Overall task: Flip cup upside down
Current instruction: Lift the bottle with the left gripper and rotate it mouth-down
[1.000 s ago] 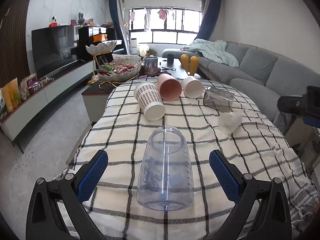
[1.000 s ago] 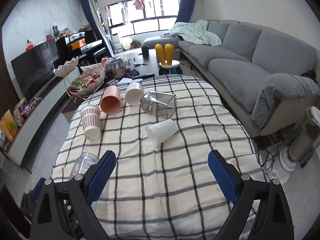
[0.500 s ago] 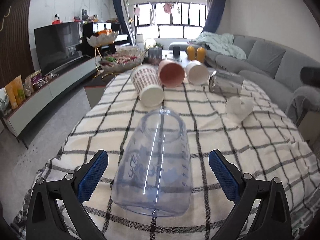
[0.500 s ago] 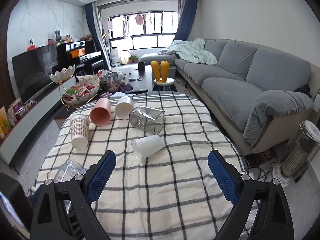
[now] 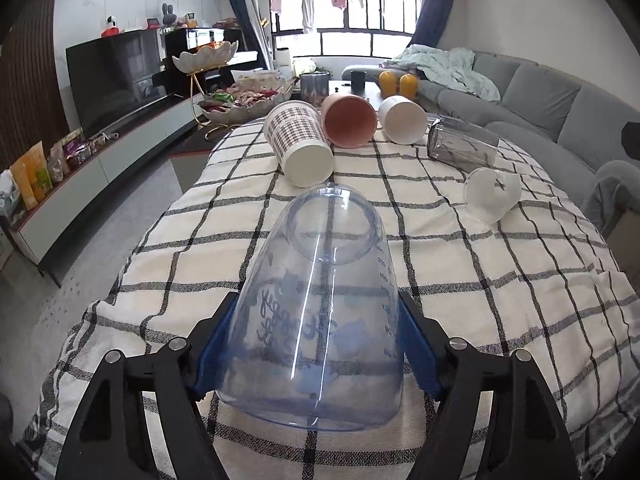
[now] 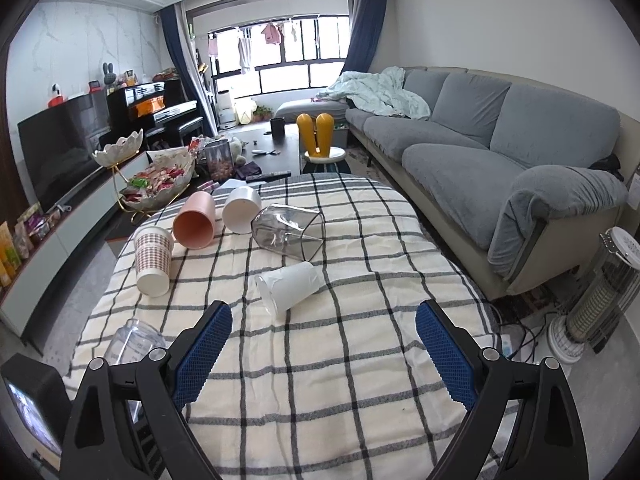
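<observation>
Tablecloth (image 5: pixel 480 264); left hand-held gripper (image 5: pixel 316 348) around cup (image 5: pixel 320 304)

Black plastic gripper (image 6: pixel 322 354) arms, blue textured pads (image 6: pixel 202 354) (silver screws)

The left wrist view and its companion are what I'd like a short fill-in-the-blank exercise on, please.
1. The left gripper is shut on the clear ____ cup.
2. The right gripper is ____ and holds nothing.
3. The pink cup lies between the checked cup and the ____ cup.

Missing words: blue; open; white
</observation>
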Demonstrator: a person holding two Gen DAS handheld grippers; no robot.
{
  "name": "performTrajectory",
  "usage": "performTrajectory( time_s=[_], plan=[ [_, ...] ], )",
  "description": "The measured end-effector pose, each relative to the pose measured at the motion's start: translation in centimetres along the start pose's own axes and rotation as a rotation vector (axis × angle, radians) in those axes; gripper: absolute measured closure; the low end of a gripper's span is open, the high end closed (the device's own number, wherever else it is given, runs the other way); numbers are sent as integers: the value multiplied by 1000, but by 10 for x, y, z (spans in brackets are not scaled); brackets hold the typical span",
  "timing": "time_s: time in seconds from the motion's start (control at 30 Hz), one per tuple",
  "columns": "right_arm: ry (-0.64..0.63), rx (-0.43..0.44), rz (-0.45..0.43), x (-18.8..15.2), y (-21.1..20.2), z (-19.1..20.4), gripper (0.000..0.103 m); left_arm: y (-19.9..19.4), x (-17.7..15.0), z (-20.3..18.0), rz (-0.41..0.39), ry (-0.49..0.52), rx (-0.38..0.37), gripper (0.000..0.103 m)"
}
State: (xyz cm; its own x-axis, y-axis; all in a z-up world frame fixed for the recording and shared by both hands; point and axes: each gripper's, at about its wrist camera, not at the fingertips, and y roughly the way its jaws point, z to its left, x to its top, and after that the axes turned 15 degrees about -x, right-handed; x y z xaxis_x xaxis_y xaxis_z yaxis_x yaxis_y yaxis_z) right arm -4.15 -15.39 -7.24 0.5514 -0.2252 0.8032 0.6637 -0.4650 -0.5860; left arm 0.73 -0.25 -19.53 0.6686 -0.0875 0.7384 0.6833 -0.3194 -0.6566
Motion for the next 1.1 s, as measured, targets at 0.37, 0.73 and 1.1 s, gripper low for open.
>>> performTrajectory(
  time_s=[0.37,0.73,1.1],
  plan=[
    [18,11,-13,6,-10,-2,9,-18,21,-8,-12,11,-43,30],
    [117,37,38,34,-16,-18,9,-20,65,-14,191,62,-47,30],
    [238,70,267,88,26,-31,9,22,132,-38,642,119,-110,30]
  ],
)
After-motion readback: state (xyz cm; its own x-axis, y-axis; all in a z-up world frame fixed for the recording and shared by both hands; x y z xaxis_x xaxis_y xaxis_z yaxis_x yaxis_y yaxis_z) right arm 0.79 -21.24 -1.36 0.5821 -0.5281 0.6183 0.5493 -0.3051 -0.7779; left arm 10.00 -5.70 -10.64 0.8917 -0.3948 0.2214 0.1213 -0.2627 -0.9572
